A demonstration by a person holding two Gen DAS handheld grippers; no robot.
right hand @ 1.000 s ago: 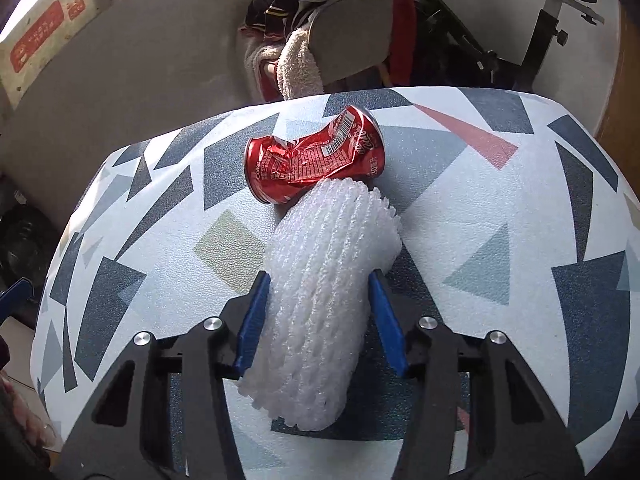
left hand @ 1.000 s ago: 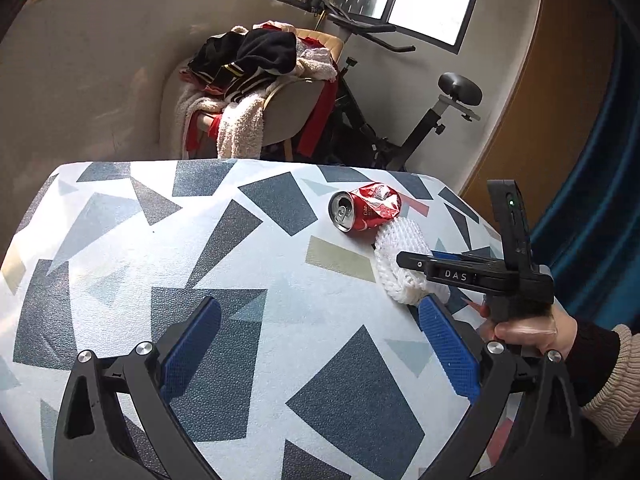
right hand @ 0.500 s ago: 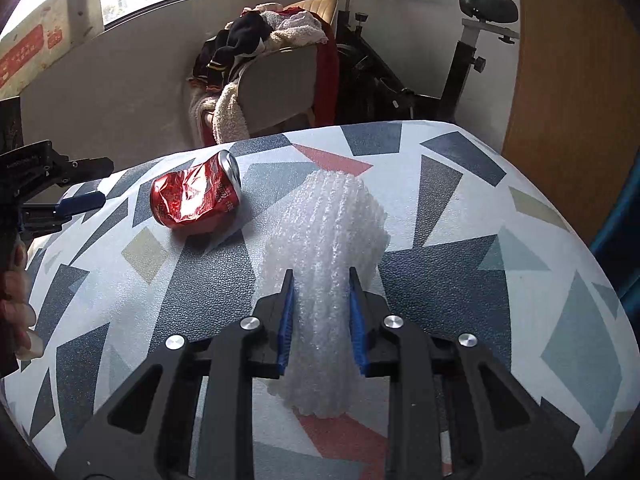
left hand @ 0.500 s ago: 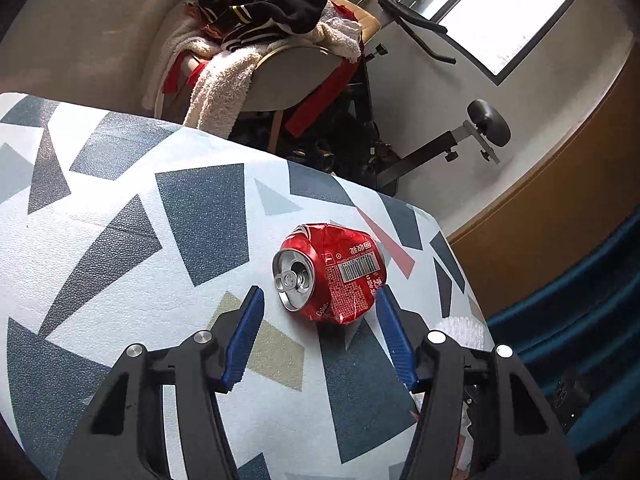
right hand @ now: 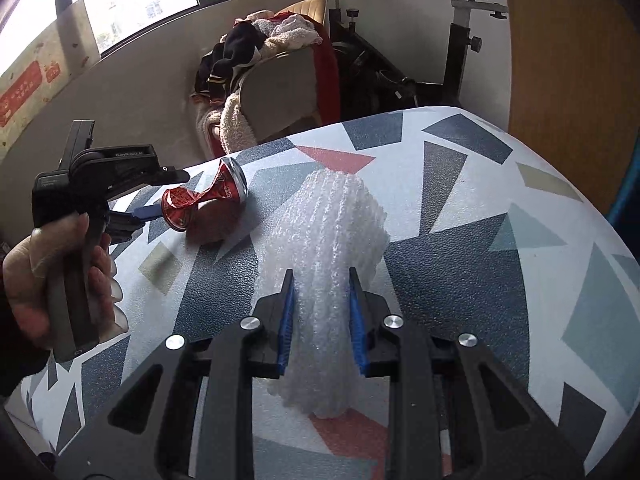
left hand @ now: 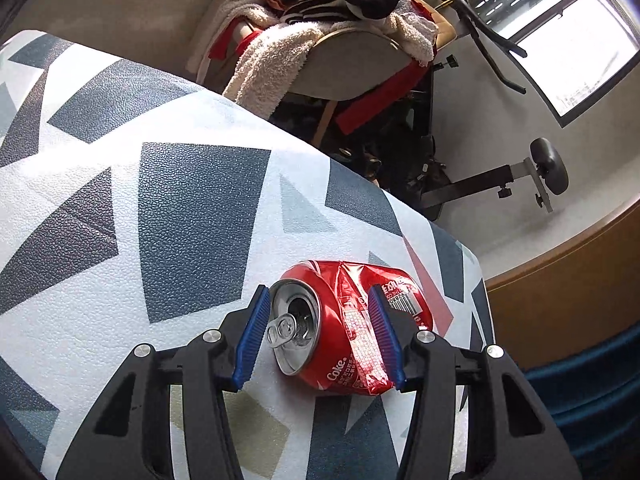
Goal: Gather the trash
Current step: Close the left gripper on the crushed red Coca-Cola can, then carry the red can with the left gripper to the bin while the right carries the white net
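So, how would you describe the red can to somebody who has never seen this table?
Look at the table with grey and blue shapes on white. Near its far right edge lies a crushed red can, on its side, with its silver top facing the camera, between the left tongs. The only other trash is white foam netting; the can is metal and red.

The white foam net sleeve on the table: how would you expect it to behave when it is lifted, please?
The foam net sleeve is probably very light and soft: it narrows visibly where the right gripper pinches it. Its free ends may flop or sag, as it is open mesh. It seems unlikely to slip, given that the fingers sink into it.
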